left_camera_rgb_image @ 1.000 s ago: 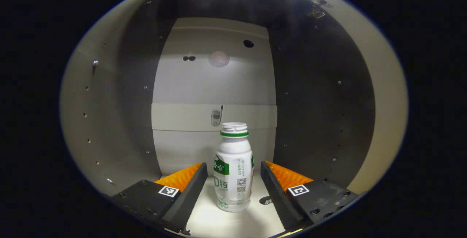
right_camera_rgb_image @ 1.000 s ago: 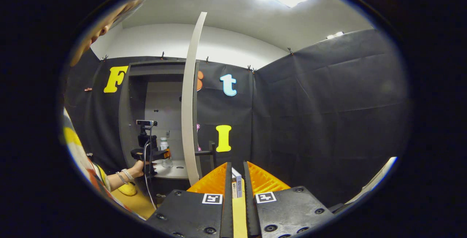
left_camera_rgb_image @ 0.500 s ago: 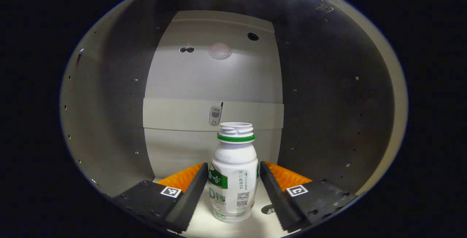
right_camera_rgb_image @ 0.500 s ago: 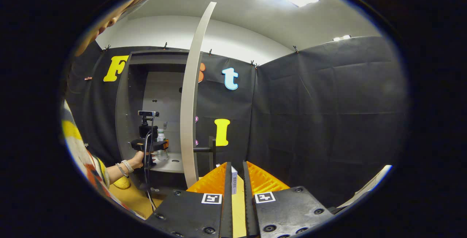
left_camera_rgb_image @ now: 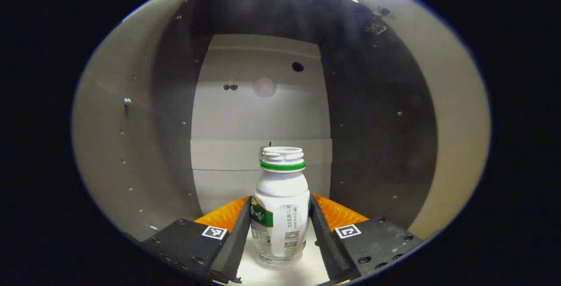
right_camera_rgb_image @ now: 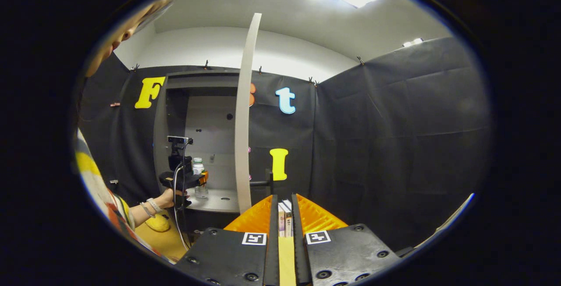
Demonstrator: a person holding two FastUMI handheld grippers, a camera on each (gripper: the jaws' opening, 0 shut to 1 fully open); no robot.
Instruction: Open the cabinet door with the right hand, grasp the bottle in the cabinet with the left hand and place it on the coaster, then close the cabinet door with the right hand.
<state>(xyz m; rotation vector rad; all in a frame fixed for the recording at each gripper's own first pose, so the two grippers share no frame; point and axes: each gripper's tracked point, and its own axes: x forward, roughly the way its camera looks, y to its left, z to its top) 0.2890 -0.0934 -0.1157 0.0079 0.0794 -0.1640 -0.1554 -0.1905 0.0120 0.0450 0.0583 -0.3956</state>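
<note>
**Operator and Handheld Gripper Hardware: Appearance**

Left gripper (left_camera_rgb_image: 279, 216): each finger mounts on a dark angular block carrying one square black-and-white fiducial marker, at 7 o'clock and 5 o'clock of the left gripper view. Round screw heads sit along the blocks' outer edges. Finger inner faces are ribbed.

Right gripper (right_camera_rgb_image: 281, 216): same construction, with paired markers at 6 o'clock of the right gripper view and screws at the block corners.

Seen in the right gripper view, the left gripper carries a small camera (right_camera_rgb_image: 179, 139) on a dark post, with a black cable hanging below.

Operator: striped sleeve (right_camera_rgb_image: 103, 191) at 9 o'clock; bracelets (right_camera_rgb_image: 149, 206) on the wrist.
</note>
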